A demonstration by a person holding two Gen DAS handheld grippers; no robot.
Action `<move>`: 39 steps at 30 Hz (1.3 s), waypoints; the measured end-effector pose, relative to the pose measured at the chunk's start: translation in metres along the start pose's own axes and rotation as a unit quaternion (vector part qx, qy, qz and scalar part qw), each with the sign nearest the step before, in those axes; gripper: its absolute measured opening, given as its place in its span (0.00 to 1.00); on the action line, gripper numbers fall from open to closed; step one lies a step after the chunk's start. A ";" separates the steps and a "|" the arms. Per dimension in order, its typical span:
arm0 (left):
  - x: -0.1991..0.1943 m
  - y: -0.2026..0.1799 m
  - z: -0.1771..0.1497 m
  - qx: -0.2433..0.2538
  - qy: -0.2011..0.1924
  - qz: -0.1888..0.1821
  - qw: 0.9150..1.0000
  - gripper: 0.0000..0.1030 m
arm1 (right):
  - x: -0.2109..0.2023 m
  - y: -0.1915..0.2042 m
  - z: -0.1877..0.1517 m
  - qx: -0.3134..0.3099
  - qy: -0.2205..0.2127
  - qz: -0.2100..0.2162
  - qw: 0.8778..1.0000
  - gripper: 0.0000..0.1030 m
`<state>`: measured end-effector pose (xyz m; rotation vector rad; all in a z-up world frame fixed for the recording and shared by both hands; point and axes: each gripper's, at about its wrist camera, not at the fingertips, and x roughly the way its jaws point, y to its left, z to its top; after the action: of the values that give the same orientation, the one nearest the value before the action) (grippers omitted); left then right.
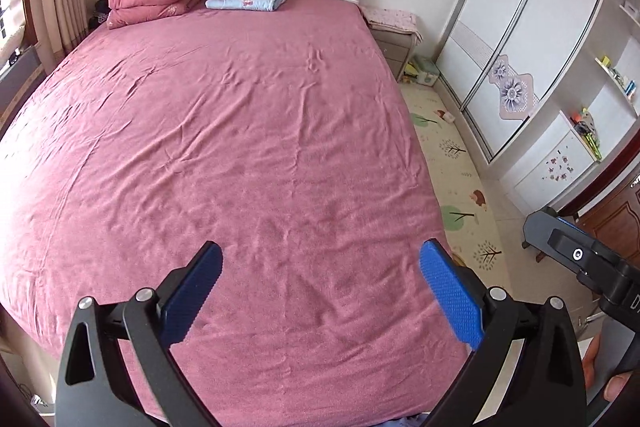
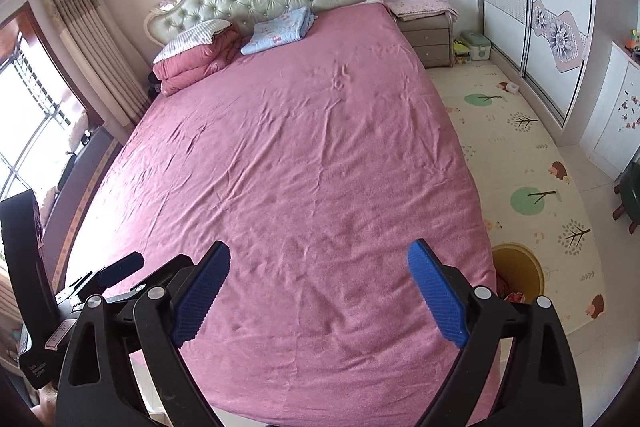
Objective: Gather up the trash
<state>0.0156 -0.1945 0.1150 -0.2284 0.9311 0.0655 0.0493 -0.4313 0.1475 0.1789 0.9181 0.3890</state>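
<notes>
Bin (image 2: pixel 520 267) beside bed (image 2: pixel 304 167), scraps inside.

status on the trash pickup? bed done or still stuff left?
Done, by the look of it: the pink sheet shows no trash, only a folded quilt and blue blanket at the headboard. The yellow bin beside the bed holds something red. In hand: nothing; left tongs and right tongs are open and empty. Possibly left: a small item on the mat near the wardrobe, too small to identify.
</notes>
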 end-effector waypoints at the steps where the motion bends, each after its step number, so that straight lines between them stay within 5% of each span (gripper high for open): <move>1: -0.005 0.000 0.000 0.000 -0.008 0.005 1.000 0.96 | -0.004 0.003 -0.001 -0.001 -0.009 -0.004 1.000 0.85; 9: -0.029 0.006 0.004 -0.005 -0.044 0.007 0.999 0.96 | -0.019 0.014 0.001 -0.014 -0.045 -0.027 0.999 0.86; 13: -0.037 0.005 0.004 0.004 -0.062 0.037 0.997 0.96 | -0.024 0.015 -0.001 -0.013 -0.058 -0.021 0.998 0.89; 20: -0.043 0.004 0.003 0.011 -0.068 0.022 0.997 0.96 | -0.028 0.018 -0.004 -0.016 -0.066 -0.011 0.998 0.90; 27: -0.057 -0.005 0.002 0.034 -0.100 0.073 0.992 0.96 | -0.031 0.023 -0.007 -0.028 -0.070 -0.013 0.997 0.91; 31: -0.057 -0.011 0.002 0.054 -0.099 0.103 0.988 0.96 | -0.034 0.024 -0.006 -0.029 -0.076 -0.014 0.997 0.91; 39: -0.053 -0.005 0.002 0.040 -0.087 0.090 0.991 0.96 | -0.036 0.025 -0.006 -0.031 -0.080 -0.018 0.996 0.91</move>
<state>-0.0137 -0.1964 0.1592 -0.0621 0.7767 0.2099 0.0184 -0.4225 0.1779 0.1334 0.7495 0.3639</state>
